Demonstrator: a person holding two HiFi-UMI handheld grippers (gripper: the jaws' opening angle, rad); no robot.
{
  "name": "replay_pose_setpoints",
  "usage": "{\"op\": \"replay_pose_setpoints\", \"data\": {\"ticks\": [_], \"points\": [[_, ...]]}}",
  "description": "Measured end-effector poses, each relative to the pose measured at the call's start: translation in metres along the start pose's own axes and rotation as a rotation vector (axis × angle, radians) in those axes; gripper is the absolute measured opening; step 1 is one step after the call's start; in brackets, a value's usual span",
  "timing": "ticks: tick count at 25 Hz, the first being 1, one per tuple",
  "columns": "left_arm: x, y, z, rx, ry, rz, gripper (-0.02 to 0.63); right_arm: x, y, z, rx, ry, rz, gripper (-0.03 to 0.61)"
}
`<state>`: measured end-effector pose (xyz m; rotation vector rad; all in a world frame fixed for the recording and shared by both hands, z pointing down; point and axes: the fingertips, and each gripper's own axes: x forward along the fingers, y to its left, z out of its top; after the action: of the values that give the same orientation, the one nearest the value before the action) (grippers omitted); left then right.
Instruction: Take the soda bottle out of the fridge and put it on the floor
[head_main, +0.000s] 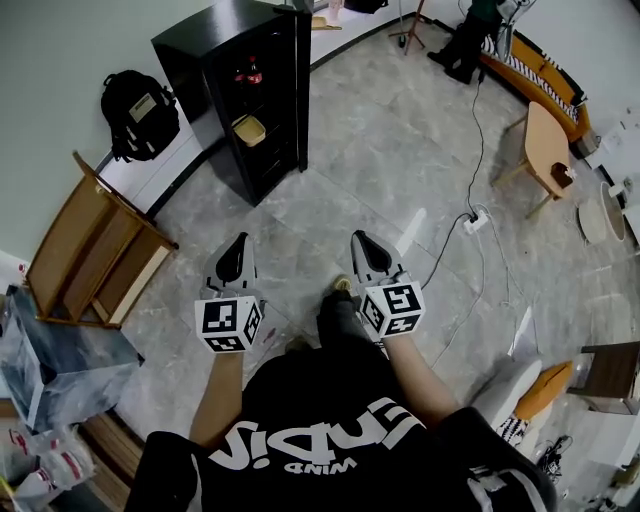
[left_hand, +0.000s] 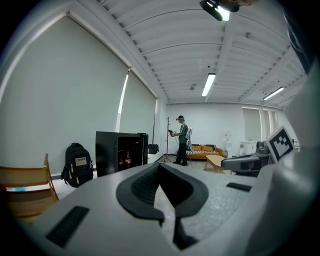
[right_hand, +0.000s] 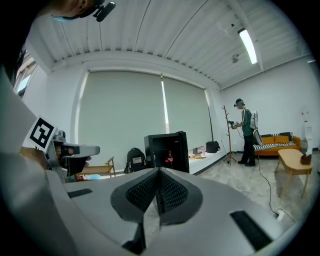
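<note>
The black fridge (head_main: 240, 90) stands open at the far wall, well ahead of me. Red-capped soda bottles (head_main: 253, 72) stand on its upper shelf, and a tan item lies on the shelf below. In the left gripper view the fridge (left_hand: 120, 152) and bottles (left_hand: 127, 160) are small and distant. The right gripper view shows the fridge (right_hand: 167, 150) with a bottle (right_hand: 170, 158) inside. My left gripper (head_main: 235, 252) and right gripper (head_main: 362, 245) are held side by side over the tiled floor, both shut and holding nothing.
A black backpack (head_main: 140, 110) leans on the wall left of the fridge. A wooden chair (head_main: 95, 250) lies at the left. A cable and power strip (head_main: 473, 220) cross the floor on the right, near a small wooden table (head_main: 545, 145). Another person (head_main: 465, 35) stands far back.
</note>
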<state>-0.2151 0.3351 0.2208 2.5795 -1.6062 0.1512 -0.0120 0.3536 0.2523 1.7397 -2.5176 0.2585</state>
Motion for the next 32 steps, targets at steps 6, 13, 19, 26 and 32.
{"op": "replay_pose_setpoints", "data": {"ticks": [6,13,19,26,32], "points": [[0.027,0.004,0.005,0.0,-0.014,-0.021,0.006,0.022,-0.013,0.001,0.015,-0.019,-0.017,0.023],[0.07,0.023,0.005,-0.01,-0.017,-0.023,0.006,0.073,-0.025,0.006,0.013,-0.032,0.018,0.023],[0.129,0.037,0.019,-0.031,-0.013,0.003,0.006,0.122,-0.066,0.024,0.019,-0.021,0.028,0.023],[0.201,0.056,0.046,-0.053,-0.006,0.05,0.006,0.189,-0.105,0.055,0.013,-0.006,0.088,0.023],[0.264,0.065,0.059,-0.062,-0.007,0.085,0.006,0.248,-0.143,0.075,0.003,-0.002,0.138,0.023]]}}
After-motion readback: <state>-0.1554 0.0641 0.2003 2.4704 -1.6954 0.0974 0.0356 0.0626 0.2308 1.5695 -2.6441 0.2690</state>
